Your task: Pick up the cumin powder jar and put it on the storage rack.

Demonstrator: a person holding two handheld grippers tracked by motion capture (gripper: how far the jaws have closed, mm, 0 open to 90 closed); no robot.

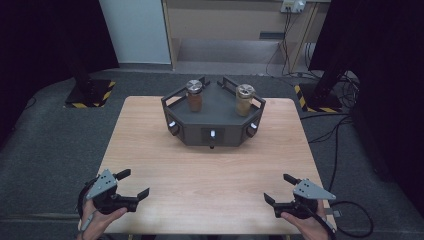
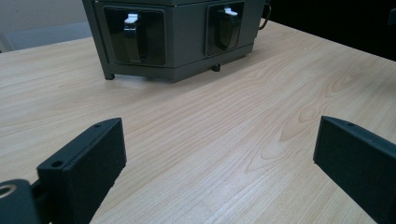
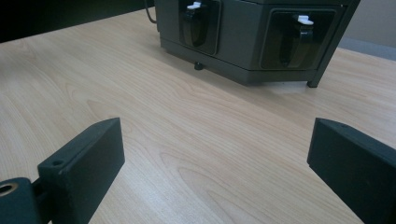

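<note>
Even overhead light brightens the worktop (image 1: 200,165) (soft sheen in front of the grey stand (image 1: 212,120)); surroundings fall dark, close jaws slightly blurred.

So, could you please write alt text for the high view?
A dark angular stand carrying two metal-lidded jars sits at the far middle of a wooden table. Near the front edge, the left gripper and right gripper are held open and empty.

Power strip (image 1: 293,5); striped base plates (image 1: 90,93)

It is looking like a lab: black curtains (image 1: 45,35) are hanging around, cables (image 1: 340,135) trailing over grey carpet (image 1: 50,145), hazard-striped stand bases (image 1: 90,93) flanking the counter (image 1: 150,150).
</note>
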